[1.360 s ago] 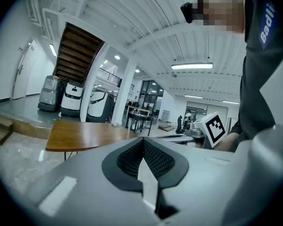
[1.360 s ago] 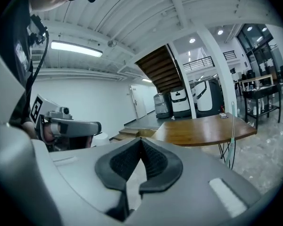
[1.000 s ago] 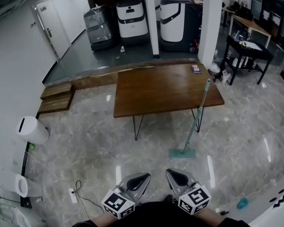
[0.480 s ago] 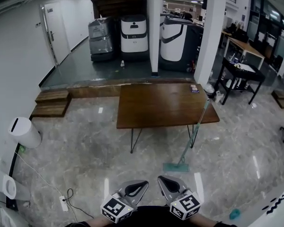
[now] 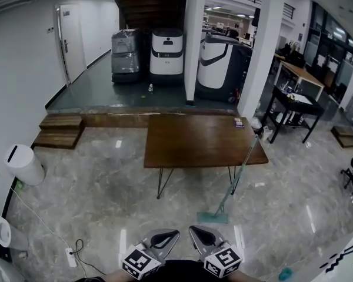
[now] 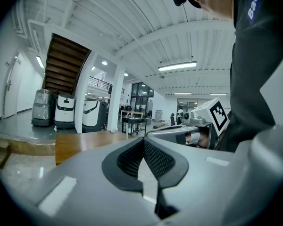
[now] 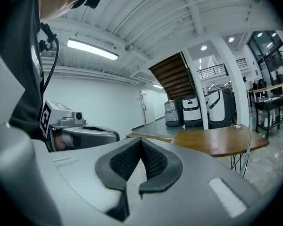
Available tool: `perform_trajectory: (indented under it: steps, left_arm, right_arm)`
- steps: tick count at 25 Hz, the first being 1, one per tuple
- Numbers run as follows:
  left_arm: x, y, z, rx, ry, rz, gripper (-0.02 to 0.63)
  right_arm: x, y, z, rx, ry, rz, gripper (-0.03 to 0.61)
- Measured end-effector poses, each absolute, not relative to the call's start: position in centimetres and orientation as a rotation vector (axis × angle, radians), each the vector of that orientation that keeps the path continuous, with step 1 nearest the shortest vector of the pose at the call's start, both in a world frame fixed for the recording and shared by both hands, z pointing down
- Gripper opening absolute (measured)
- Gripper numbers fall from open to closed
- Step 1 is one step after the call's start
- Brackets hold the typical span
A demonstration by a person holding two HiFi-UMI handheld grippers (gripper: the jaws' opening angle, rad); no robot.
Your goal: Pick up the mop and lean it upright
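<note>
A mop [image 5: 238, 174] with a pale green handle leans against the right front edge of the brown wooden table [image 5: 188, 141]. Its flat head [image 5: 212, 217] rests on the marble floor. In the right gripper view the mop handle [image 7: 248, 147] shows as a thin pole by the table [image 7: 217, 139]. My left gripper [image 5: 173, 234] and right gripper [image 5: 194, 231] are held close to my body at the bottom of the head view, well short of the mop. Both are shut with nothing between the pads [image 6: 153, 157] [image 7: 153, 160].
A white bin [image 5: 23, 164] stands at the left wall, with a power strip and cable [image 5: 70, 256] on the floor near it. Wooden steps [image 5: 59, 131], two white pillars [image 5: 194, 40] and parked machines [image 5: 165, 51] lie behind the table. A black desk [image 5: 291, 107] stands at the right.
The head view has drawn back and lifted: table and mop sit farther off and more of the room shows. Both grippers sit lower in the frame, still shut and empty.
</note>
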State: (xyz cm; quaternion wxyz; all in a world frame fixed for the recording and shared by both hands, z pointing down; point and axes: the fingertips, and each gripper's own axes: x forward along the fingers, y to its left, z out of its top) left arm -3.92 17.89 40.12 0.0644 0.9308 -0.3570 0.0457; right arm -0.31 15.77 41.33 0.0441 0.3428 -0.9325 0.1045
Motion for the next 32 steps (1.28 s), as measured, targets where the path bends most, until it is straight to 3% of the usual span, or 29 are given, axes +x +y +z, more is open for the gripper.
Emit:
perform_trajectory:
  steps: [32]
  left_arm:
    - [-3.0, 17.4, 40.5, 2.795, -1.088, 0.144, 0.014]
  right_arm:
    - [0.3, 15.3, 41.8, 1.012, -2.845, 0.324, 0.002]
